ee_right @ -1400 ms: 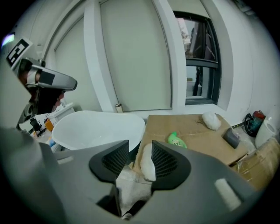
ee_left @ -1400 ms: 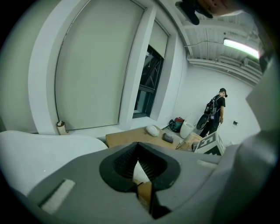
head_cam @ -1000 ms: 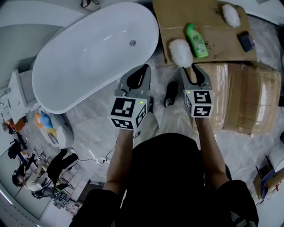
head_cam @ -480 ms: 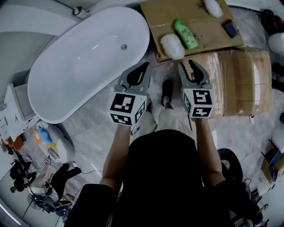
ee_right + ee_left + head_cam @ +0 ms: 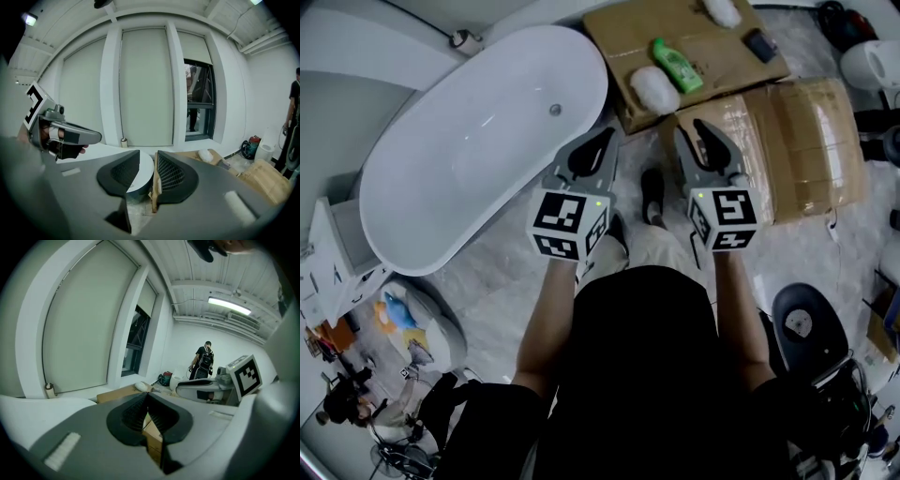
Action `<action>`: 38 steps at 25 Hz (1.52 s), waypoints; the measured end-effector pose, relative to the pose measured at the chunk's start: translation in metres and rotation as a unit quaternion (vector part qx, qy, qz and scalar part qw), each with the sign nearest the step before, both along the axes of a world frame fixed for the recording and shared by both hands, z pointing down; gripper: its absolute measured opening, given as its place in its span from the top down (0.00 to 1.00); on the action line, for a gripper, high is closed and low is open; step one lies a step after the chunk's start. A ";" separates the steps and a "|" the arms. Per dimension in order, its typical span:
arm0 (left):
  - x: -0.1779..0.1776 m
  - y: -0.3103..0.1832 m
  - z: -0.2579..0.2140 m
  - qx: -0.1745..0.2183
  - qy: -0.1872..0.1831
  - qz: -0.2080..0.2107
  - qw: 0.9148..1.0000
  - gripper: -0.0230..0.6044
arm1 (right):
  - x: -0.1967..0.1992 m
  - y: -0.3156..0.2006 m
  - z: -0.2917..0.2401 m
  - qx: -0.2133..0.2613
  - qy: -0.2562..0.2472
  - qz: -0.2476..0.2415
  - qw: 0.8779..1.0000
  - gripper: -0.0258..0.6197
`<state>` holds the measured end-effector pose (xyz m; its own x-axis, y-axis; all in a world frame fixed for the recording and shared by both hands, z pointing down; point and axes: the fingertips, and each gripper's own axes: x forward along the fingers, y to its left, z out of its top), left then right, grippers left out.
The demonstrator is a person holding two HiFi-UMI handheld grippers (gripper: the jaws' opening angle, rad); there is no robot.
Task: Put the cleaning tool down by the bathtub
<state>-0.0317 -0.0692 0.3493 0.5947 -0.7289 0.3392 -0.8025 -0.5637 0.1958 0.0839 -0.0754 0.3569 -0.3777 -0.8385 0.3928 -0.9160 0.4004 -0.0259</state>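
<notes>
A white fluffy cleaning pad [image 5: 654, 90] lies on flat cardboard [image 5: 623, 37] beside the white bathtub [image 5: 478, 141], next to a green bottle [image 5: 673, 64]. A second white pad [image 5: 721, 11] lies farther back. My left gripper [image 5: 602, 141] hovers over the floor by the tub's rim; its jaws meet at the tips with nothing in them [image 5: 146, 398]. My right gripper [image 5: 701, 136] hangs just short of the cardboard. Its jaws [image 5: 154, 164] are closing, a narrow gap still between them, with nothing in it. Neither gripper touches a pad.
A large wrapped cardboard box [image 5: 797, 150] sits right of my right gripper. A dark small object [image 5: 762, 45] rests on the flat cardboard. The person's shoe [image 5: 653, 195] stands between the grippers. A round black stool [image 5: 802, 323] is at lower right. Another person [image 5: 204, 361] stands far off.
The view has swung, so the tub and cardboard sit higher and further left. The right gripper now sits farther from the near white pad. Both grippers stay side by side.
</notes>
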 end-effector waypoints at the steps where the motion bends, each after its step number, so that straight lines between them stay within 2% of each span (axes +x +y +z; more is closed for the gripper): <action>1: -0.002 0.005 -0.003 0.002 0.001 0.003 1.000 0.97 | -0.002 0.006 -0.006 0.005 0.000 0.002 1.000 0.77; 15: -0.024 0.070 -0.046 0.044 0.015 0.043 0.998 0.97 | -0.029 0.079 -0.075 0.080 -0.013 0.019 0.997 0.93; 20: -0.029 0.079 -0.063 0.055 0.019 0.053 0.997 0.97 | -0.035 0.090 -0.102 0.104 -0.027 0.021 0.994 0.94; 27: -0.037 0.081 -0.078 0.079 0.020 0.050 0.995 0.97 | -0.042 0.100 -0.114 0.118 -0.046 0.016 0.992 0.95; 38: -0.048 0.090 -0.096 0.100 0.023 0.042 0.994 0.97 | -0.049 0.112 -0.124 0.123 -0.058 0.006 0.991 0.95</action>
<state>-0.0792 0.0212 0.2536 0.6675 -0.7264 0.1637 -0.7441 -0.6592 0.1087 0.0347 0.0370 0.2328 -0.3981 -0.9079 0.1313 -0.9171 0.3973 -0.0338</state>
